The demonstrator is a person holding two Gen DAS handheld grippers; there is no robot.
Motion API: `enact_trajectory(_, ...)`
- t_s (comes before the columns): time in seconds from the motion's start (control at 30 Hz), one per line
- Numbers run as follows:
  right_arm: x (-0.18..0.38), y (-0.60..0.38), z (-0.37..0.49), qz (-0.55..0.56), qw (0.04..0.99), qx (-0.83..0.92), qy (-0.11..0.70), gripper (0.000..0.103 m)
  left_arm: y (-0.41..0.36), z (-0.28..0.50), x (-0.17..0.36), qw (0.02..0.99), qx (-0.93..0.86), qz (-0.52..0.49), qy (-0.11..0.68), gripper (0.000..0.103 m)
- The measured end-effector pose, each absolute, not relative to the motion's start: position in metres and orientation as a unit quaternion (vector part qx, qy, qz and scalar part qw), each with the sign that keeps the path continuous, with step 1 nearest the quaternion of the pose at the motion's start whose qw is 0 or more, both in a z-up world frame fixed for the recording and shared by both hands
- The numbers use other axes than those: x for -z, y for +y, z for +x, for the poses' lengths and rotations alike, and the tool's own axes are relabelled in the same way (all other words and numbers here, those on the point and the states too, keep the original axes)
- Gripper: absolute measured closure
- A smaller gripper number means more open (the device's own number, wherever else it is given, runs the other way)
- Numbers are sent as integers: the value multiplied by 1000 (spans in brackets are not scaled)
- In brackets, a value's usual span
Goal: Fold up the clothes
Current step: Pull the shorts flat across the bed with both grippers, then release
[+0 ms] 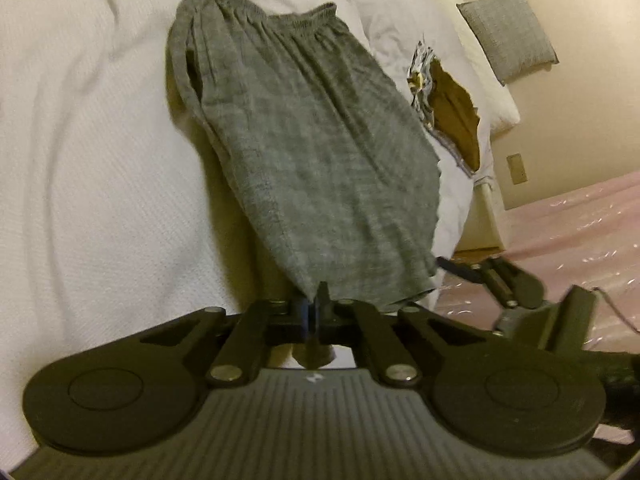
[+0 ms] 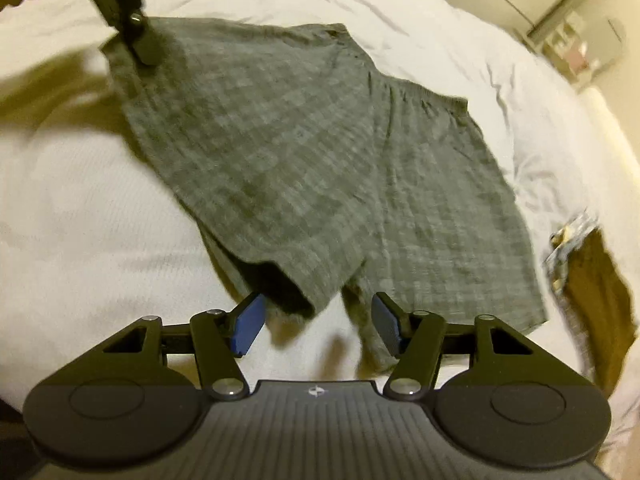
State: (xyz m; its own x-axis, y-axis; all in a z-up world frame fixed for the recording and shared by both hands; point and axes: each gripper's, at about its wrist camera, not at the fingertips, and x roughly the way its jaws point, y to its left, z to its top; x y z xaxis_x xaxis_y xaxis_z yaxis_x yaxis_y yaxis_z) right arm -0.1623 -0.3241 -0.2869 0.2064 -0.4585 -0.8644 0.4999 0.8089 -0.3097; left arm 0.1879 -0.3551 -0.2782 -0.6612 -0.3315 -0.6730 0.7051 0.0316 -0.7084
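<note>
**Kid:** What do you see from your left side?

**Me:** My left gripper [image 1: 316,304] has its two fingers pressed tight on a bottom corner of the soft grey knitted shorts [image 1: 304,136]. The shorts hang from that pinch and run away from me over the white quilted bed cover [image 1: 80,180]. The stretchy waistband is at the far end. A brown folded cloth [image 1: 456,112] lies farther along the bed, and a grey square cushion [image 1: 508,36] sits against the wall.

**Kid:** And from the right side?

**Me:** My right gripper [image 2: 316,324] has its fingers wide apart, holding nothing. The blue pads [image 2: 248,328] sit on either side of a leg hem, just at the cloth. The shorts are spread on the bed, and one side is lifted by my left gripper up at the top left.

**Kid:** Are they hard to hold?

**Me:** I think not. They look light and floppy, so they sag and bunch. I'd take them by a hem or corner, where the cloth is thicker.
</note>
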Motion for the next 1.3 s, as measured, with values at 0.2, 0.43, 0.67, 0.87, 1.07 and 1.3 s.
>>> enact_trajectory(0.2, 289, -333, -161, 40, 781, 298, 547, 100, -349, 209, 261, 387, 668, 131, 622, 103)
enact_trajectory(0.43, 281, -323, -179, 24, 778, 285, 560, 102, -337, 213, 269, 413, 645, 177, 619, 103)
enact_trajectory(0.67, 284, -319, -169, 21, 778, 271, 566, 97, -321, 230, 268, 442, 619, 214, 612, 103)
enact_trajectory(0.87, 282, -310, -171, 31, 778, 273, 565, 70, -316, 248, 279, 458, 595, 188, 633, 70)
enact_trajectory(1.07, 287, -305, -175, 26, 768, 283, 574, 63, -342, 219, 312, 422, 604, 157, 658, 74)
enact_trajectory(1.3, 284, -311, -174, 65, 775, 297, 554, 57, -341, 225, 279, 408, 622, 110, 659, 100)
